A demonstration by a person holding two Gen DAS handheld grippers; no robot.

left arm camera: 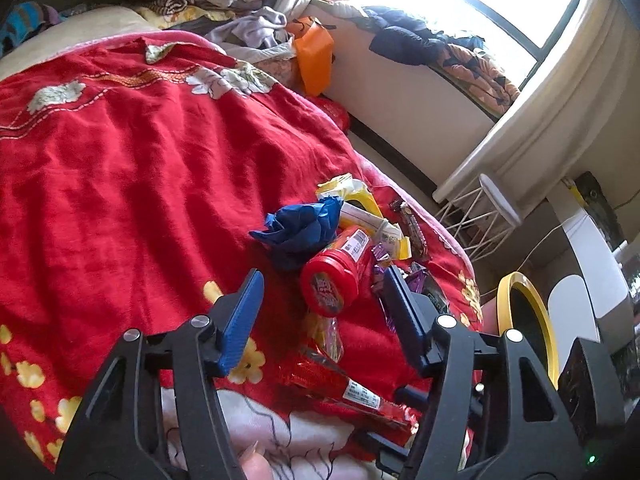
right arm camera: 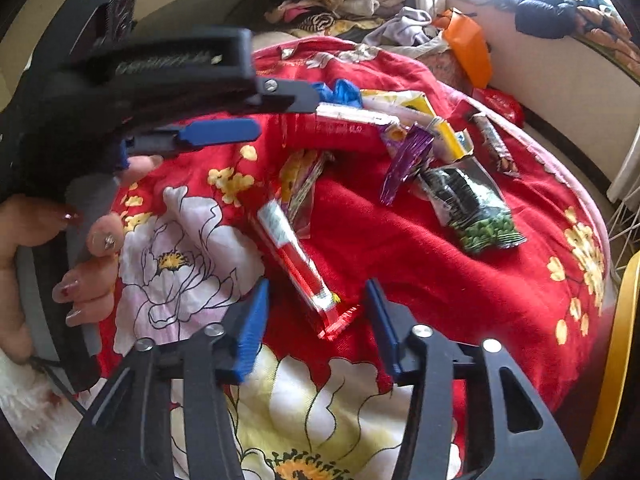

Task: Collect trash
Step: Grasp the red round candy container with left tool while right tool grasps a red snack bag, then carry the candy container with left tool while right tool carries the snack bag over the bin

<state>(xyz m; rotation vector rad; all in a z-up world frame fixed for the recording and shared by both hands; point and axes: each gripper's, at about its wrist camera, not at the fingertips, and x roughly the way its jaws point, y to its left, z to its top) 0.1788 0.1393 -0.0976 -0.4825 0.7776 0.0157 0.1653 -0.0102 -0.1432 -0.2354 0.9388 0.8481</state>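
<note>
A heap of trash lies on a red flowered bedspread (left arm camera: 120, 160). My left gripper (left arm camera: 324, 292) is open, and a red canister with a red lid (left arm camera: 332, 280) lies between its blue fingers; the pads do not touch it. The right wrist view shows that left gripper (right arm camera: 286, 116) from the side, held by a hand. My right gripper (right arm camera: 318, 300) is open too, with the end of a long red wrapper (right arm camera: 296, 260) between its fingers and space on both sides. Behind the canister lie a crumpled blue sheet (left arm camera: 300, 228) and a yellow wrapper (left arm camera: 356, 196).
A purple wrapper (right arm camera: 408, 160), a green pea packet (right arm camera: 476, 212) and a brown wrapper (right arm camera: 494, 142) lie further right on the bed. A yellow-rimmed round thing (left arm camera: 532, 328) stands beside the bed edge, with a white wire stool (left arm camera: 480, 216) behind it. Clothes are piled at the bed's far end.
</note>
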